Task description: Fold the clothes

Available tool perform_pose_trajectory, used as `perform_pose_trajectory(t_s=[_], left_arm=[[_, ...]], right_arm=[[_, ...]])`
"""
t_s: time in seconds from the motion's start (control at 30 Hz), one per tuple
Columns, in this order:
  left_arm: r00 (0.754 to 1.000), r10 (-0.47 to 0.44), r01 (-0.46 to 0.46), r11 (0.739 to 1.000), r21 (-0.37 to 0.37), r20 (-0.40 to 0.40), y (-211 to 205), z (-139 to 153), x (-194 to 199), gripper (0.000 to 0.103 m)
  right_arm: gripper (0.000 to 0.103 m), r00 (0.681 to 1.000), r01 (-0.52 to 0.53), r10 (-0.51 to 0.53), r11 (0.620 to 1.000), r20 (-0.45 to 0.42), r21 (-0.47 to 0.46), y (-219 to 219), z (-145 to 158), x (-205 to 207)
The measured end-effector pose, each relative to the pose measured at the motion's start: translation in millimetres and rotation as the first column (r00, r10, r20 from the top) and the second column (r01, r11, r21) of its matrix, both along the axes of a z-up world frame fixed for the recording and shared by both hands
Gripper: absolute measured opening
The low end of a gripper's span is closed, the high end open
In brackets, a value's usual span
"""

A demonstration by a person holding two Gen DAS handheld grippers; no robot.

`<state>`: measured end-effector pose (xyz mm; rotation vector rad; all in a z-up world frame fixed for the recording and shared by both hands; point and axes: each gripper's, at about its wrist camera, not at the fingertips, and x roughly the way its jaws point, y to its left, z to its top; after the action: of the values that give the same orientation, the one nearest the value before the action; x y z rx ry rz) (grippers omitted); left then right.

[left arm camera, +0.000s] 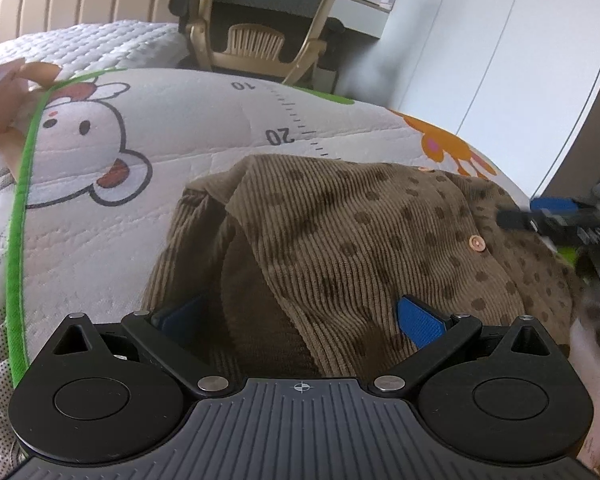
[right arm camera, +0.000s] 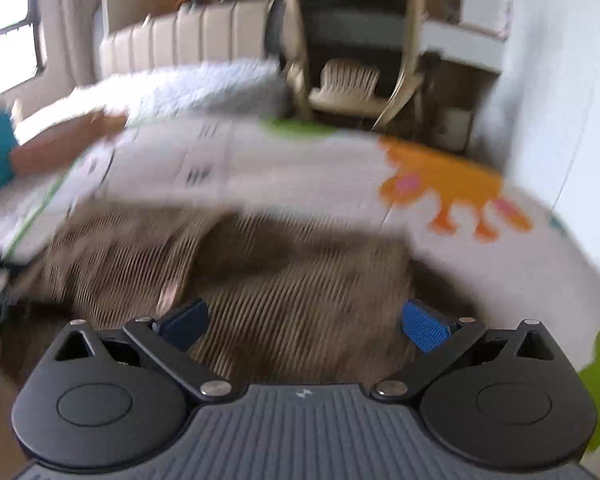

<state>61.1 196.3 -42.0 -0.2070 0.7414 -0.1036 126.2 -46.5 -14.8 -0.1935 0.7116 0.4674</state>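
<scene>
Both tongs stood wide open and held nothing: the left gripper (left arm camera: 300, 316) hovered low over the near edge of the brown corduroy garment (left arm camera: 340, 240), and the right gripper (right arm camera: 304, 320) hung over the same cloth (its view too blurred for detail). The garment lay rumpled on the cartoon-printed quilt (left arm camera: 180, 128), below its printed ruler (left arm camera: 296, 120). It looked soft, light and limp, best pinched at a hem or sleeve edge, clear of the buttons (left arm camera: 477, 243).

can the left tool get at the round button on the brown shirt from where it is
Probably yes: the left tool is open right over the shirt, and the button lies uncovered ahead to the right.
</scene>
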Motion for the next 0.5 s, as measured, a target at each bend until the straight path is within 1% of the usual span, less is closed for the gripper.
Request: perform_pose_trajectory(t_s=[0.03,0.1,0.17,0.3,0.37,0.4,0.43,0.47,0.5], left_arm=[[1.0,0.001,-0.001,1.0,0.01,0.006,-2,0,0,0.103],[1.0,0.005,-0.005,1.0,0.018,0.007,-3,0,1,0.103],[1.0,0.004,-0.004,1.0,0.017,0.006,-2,0,1,0.103],[1.0,0.001,-0.001,1.0,0.025,-0.008,-2,2,0,0.103],[1.0,0.013,-0.013,1.0,0.003,-0.028,1,8,-4,0.103],[1.0,0.013,-0.014,1.0,-0.02,-0.018,3,12,-9,0.103],[1.0,0.005,-0.005,0.999,-0.041,0.008,6,16,-16,0.103],[1.0,-0.002,0.003,0.999,-0.039,0.027,9,18,-23,0.103],[1.0,-0.003,0.003,1.0,0.015,0.01,8,17,-26,0.103]], right_arm=[[0.103,1.0,-0.011,0.011,1.0,-0.016,-0.019,2,-8,-5],[0.103,1.0,0.001,-0.001,1.0,0.011,0.0,-1,-15,-10],[0.103,1.0,0.006,-0.006,1.0,-0.01,0.011,-3,-13,-7],[0.103,1.0,-0.012,0.013,1.0,-0.019,0.01,-4,-13,-4],[0.103,1.0,-0.015,0.015,1.0,-0.018,0.012,-4,-14,-5],[0.103,1.0,-0.016,0.016,1.0,-0.019,0.011,-4,-14,-4],[0.103,1.0,-0.019,0.019,1.0,-0.02,0.006,-4,-14,-6],[0.103,0.999,-0.027,0.027,1.0,-0.022,-0.002,-6,-14,-8],[0.103,0.999,-0.036,0.035,0.999,-0.024,-0.011,-8,-14,-9]])
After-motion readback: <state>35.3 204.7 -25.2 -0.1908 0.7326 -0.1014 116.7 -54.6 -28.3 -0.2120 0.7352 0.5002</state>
